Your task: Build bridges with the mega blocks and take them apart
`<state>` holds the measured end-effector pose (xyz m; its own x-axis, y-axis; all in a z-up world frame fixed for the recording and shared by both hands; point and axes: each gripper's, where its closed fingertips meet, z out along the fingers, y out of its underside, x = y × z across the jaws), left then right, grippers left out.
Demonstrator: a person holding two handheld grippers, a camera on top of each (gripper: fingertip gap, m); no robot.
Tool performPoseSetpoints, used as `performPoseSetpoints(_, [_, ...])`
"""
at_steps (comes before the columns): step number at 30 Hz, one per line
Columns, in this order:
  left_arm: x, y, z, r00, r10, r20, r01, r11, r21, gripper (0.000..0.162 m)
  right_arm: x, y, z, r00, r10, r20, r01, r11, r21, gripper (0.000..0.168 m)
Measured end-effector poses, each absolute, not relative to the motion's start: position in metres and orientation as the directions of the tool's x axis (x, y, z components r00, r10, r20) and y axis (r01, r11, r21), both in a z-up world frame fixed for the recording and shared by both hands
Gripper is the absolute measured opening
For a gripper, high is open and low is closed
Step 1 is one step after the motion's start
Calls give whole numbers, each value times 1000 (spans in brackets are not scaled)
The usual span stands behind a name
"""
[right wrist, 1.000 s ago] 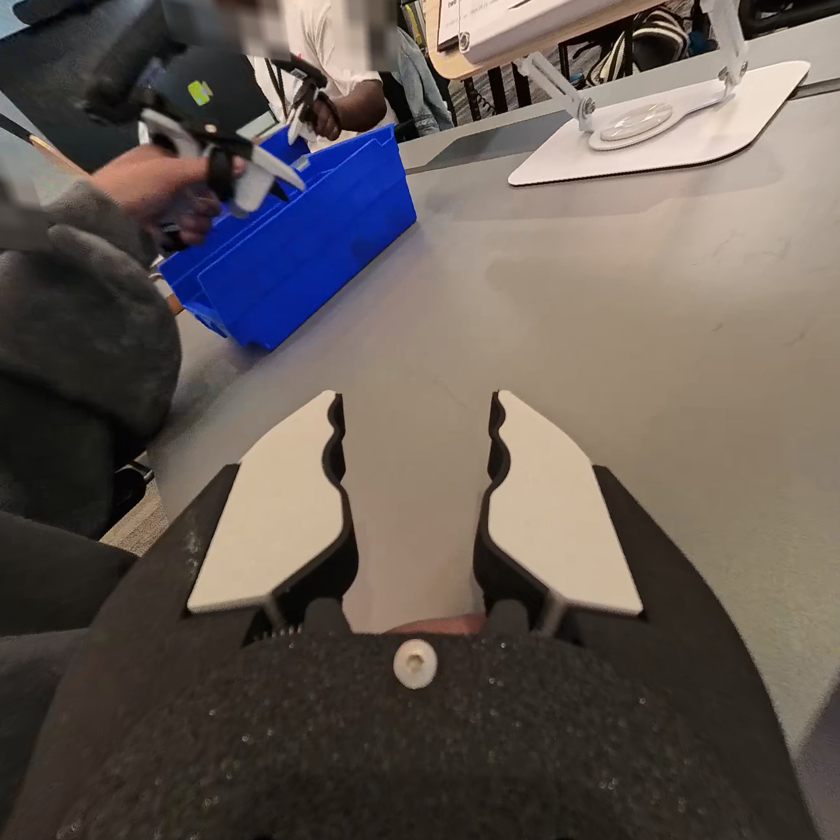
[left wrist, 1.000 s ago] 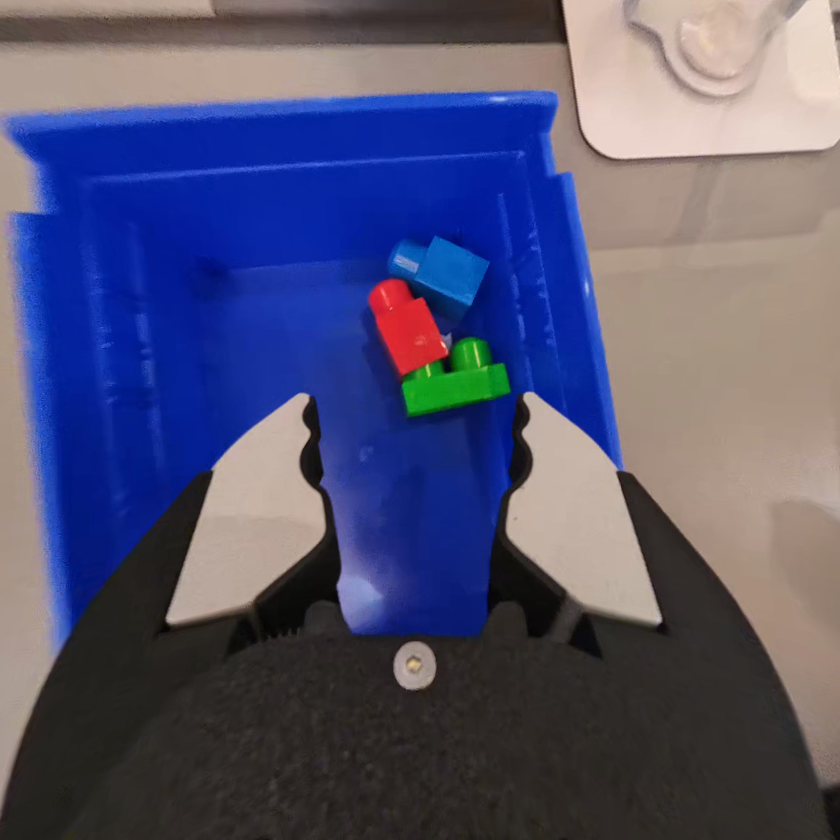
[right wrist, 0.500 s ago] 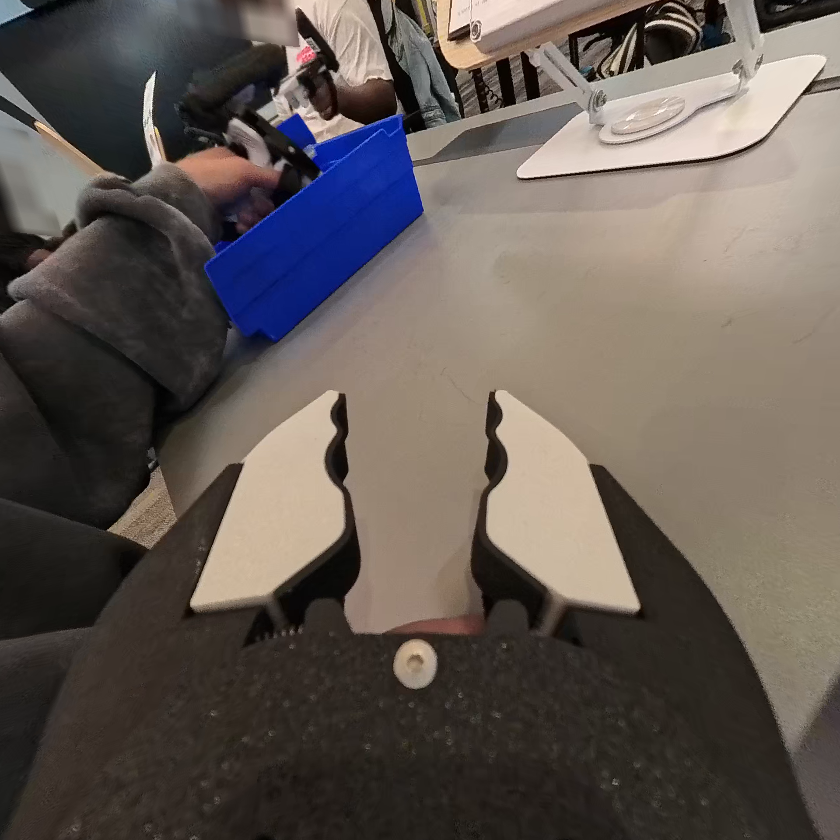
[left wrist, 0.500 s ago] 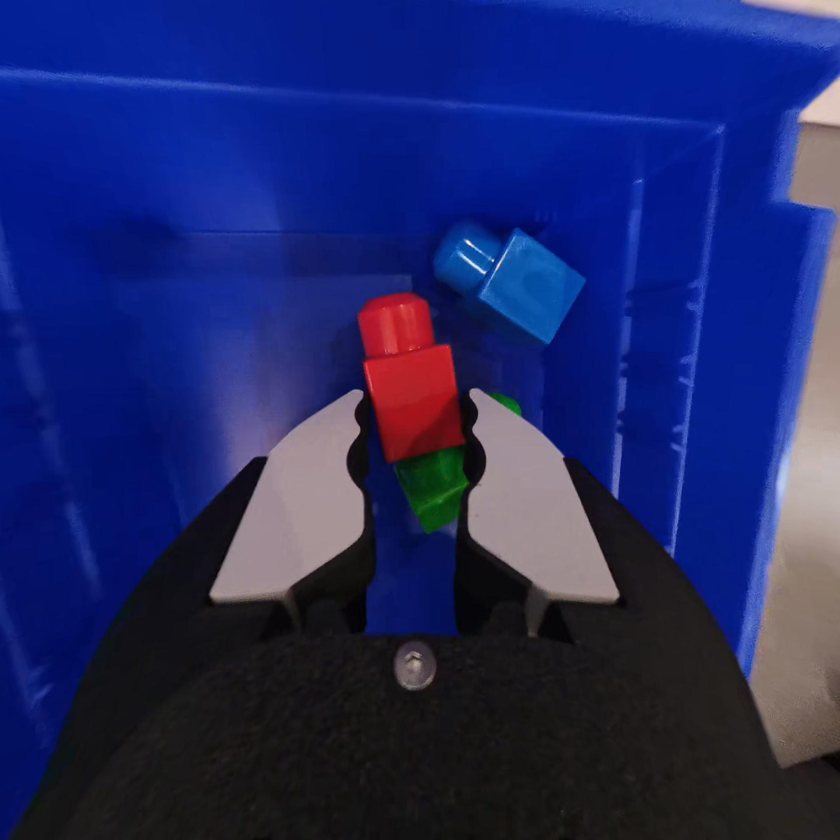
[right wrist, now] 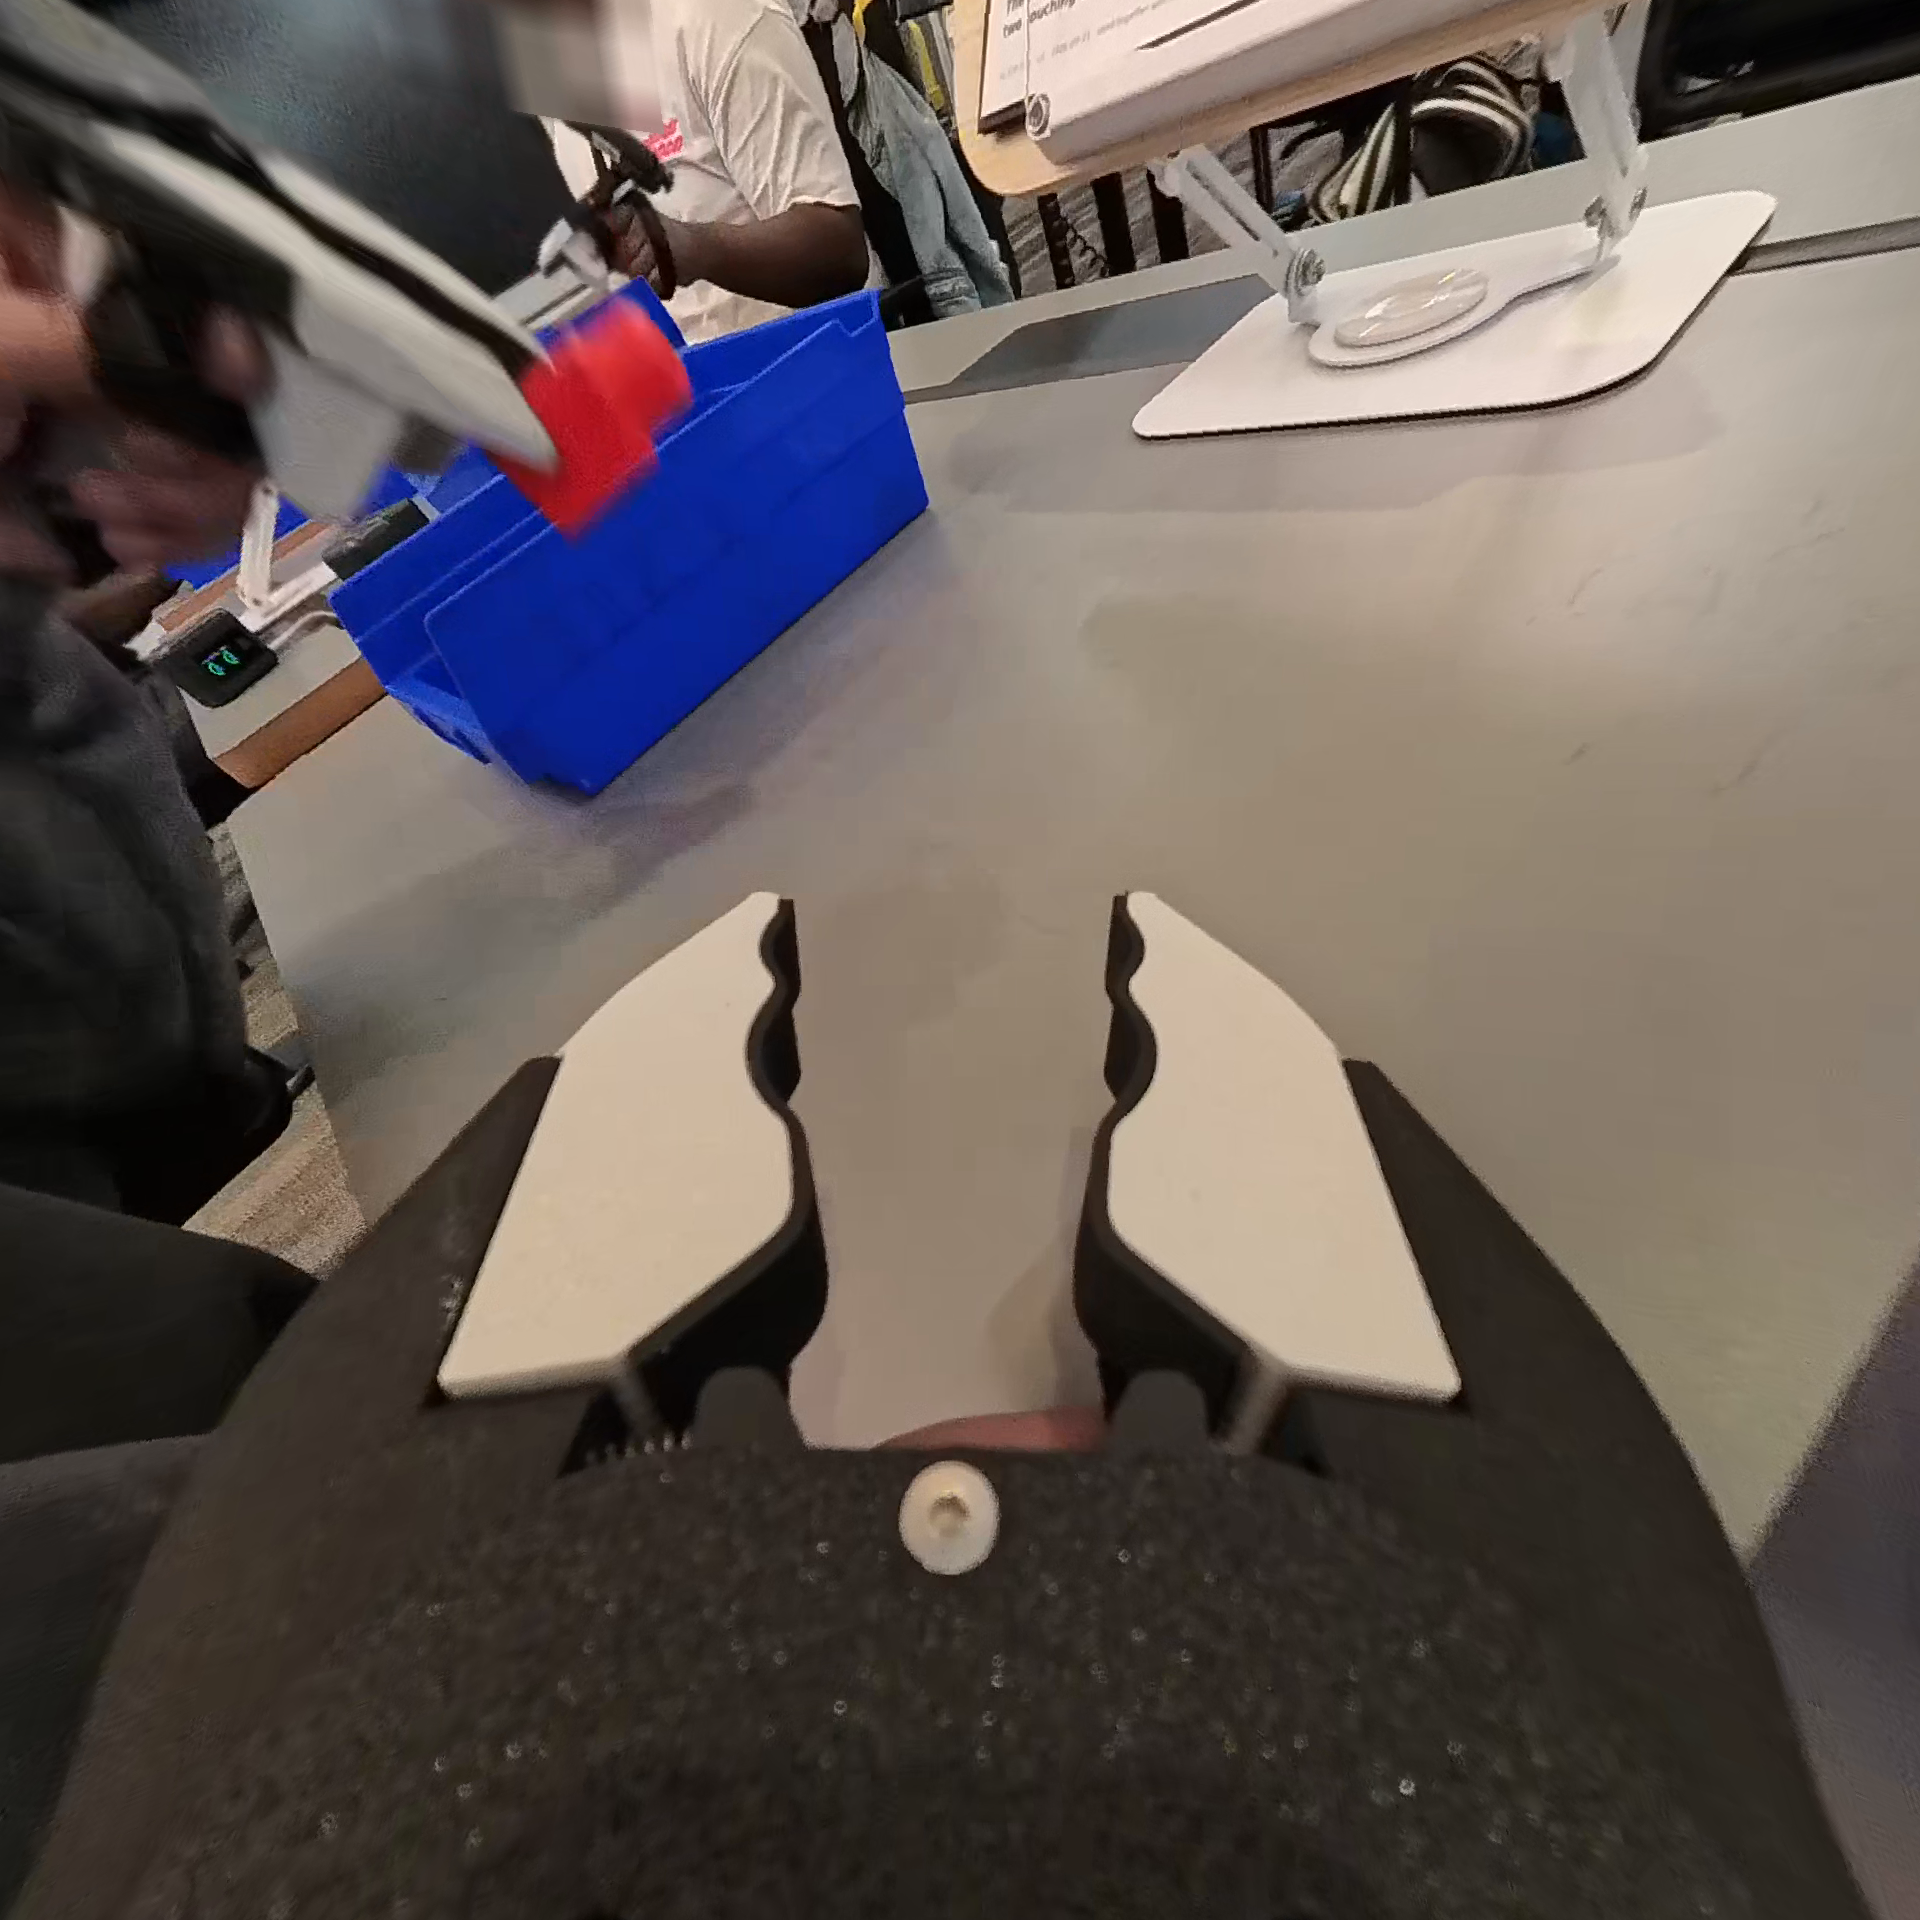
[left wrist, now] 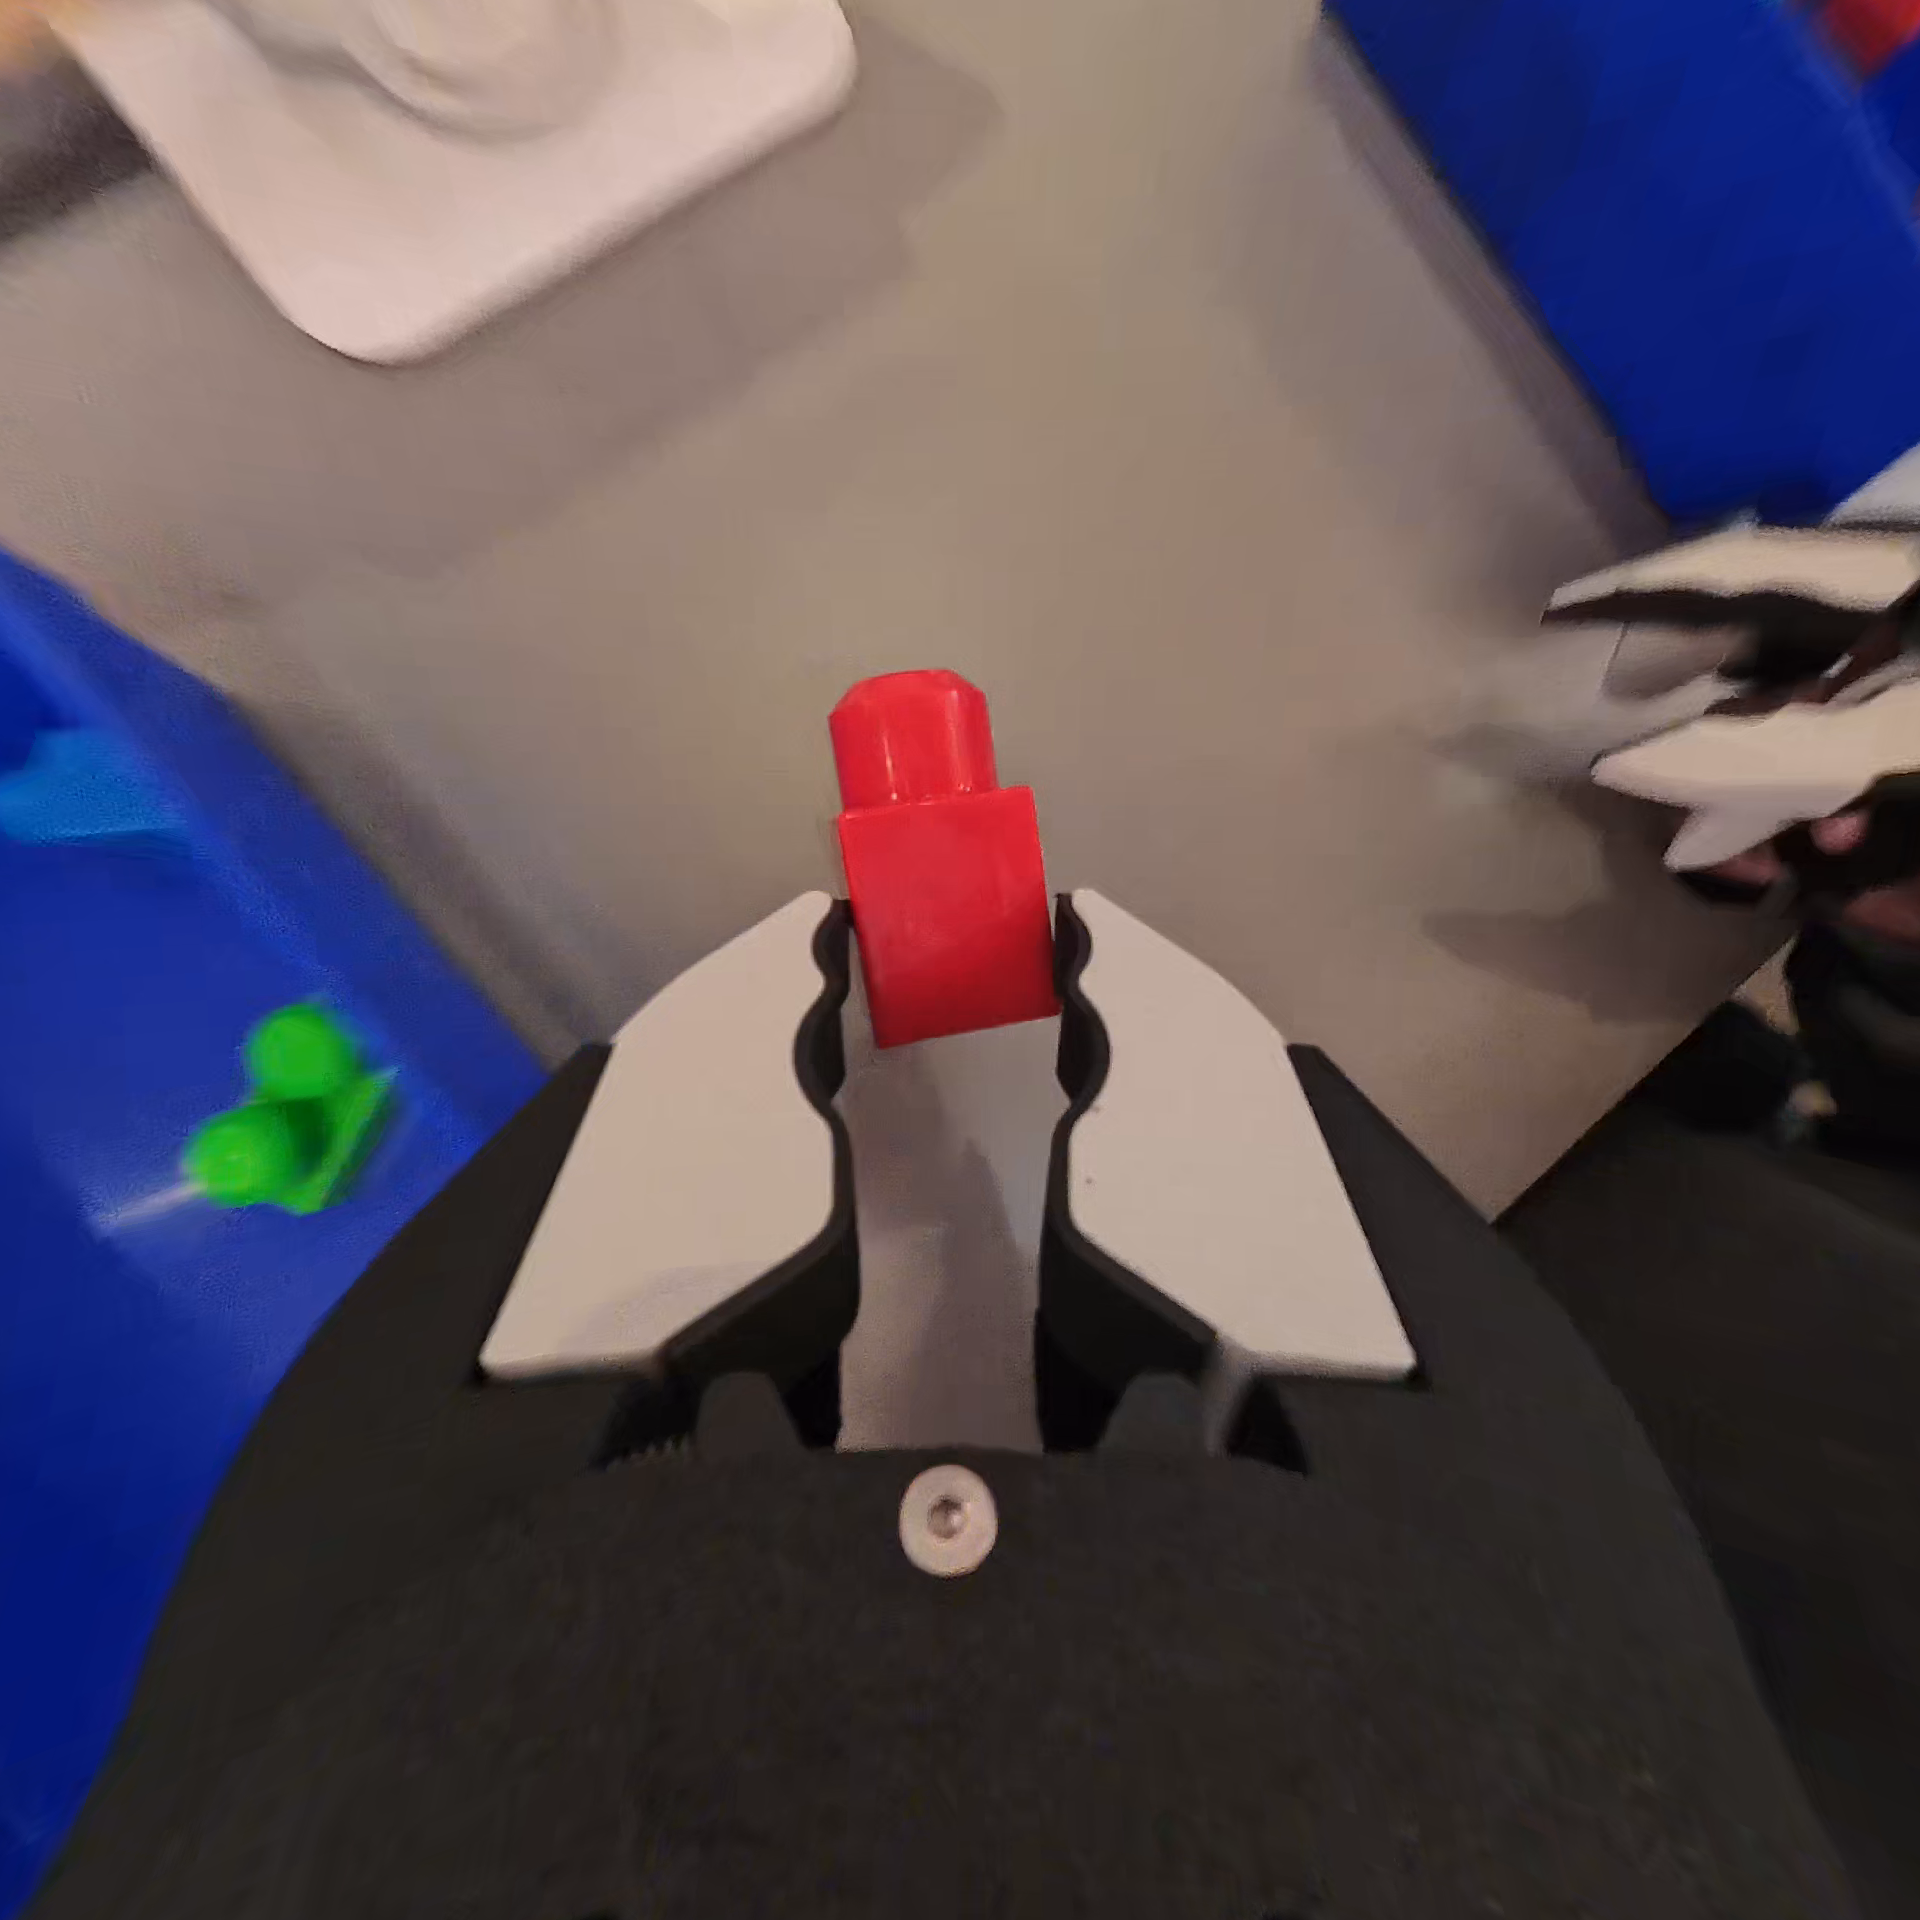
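My left gripper (left wrist: 945,914) is shut on a red single-stud block (left wrist: 940,914), stud pointing forward, held in the air above the grey table (left wrist: 727,623). In the right wrist view, the left gripper (right wrist: 540,410) and red block (right wrist: 613,405) hang blurred above the blue bin (right wrist: 675,582). A green two-stud block (left wrist: 286,1122) and a blue block (left wrist: 62,800) lie in the bin (left wrist: 156,1351) at left. My right gripper (right wrist: 945,914) is open and empty over the table (right wrist: 1351,831); it also shows blurred at the right edge of the left wrist view (left wrist: 1579,686).
A white stand base (right wrist: 1455,343) sits at the back of the table, also in the left wrist view (left wrist: 468,156). A second blue bin (left wrist: 1662,260) is at the upper right. A small device with a green display (right wrist: 218,665) lies left of the bin. A person stands behind.
The left gripper has lifted the red block out of the bin and swung right over the table. The green and blue blocks stay in the bin. The right gripper has barely moved.
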<state>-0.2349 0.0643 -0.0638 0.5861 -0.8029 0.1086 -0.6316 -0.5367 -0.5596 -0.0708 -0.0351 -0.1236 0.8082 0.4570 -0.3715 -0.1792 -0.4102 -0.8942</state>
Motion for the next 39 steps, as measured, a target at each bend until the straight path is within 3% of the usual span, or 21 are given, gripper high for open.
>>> performPoseSetpoints(6, [-207,49,-158,618,-780,98,-709,-607,-358,37,-65,-37,-122,820,449,-355,-172,-399,-901,57])
performPoseSetpoints(17, [-202,56,-185,671,-732,116,-664,-663,-347,36,-67,-37,-124,810,454,-371,-177,-413,-893,57])
performPoseSetpoints(19, [-200,53,-187,674,-728,126,-658,-668,-348,42,-67,-37,-124,808,454,-375,-181,-415,-892,57])
performPoseSetpoints(20, [-200,52,-184,678,-723,131,-649,-673,-355,52,-67,-37,-124,808,453,-377,-183,-415,-891,57])
performPoseSetpoints(25, [-231,50,-111,708,-700,92,-560,-636,-531,54,-67,-38,-124,806,456,-379,-184,-416,-891,57])
performPoseSetpoints(28, [-297,64,-69,761,-648,4,-536,-633,-559,67,-67,-38,-124,801,457,-387,-189,-419,-888,57])
performPoseSetpoints(30, [-335,80,-53,751,-659,-43,-557,-597,-578,65,-67,-38,-125,797,459,-392,-192,-424,-885,57])
performPoseSetpoints(35, [-389,137,-88,598,-792,-122,-733,-479,-483,62,-69,-37,-125,796,462,-390,-187,-424,-886,56])
performPoseSetpoints(39, [-407,161,-154,482,-873,-73,-843,-439,-309,65,-72,-37,-126,811,461,-361,-158,-422,-893,56])
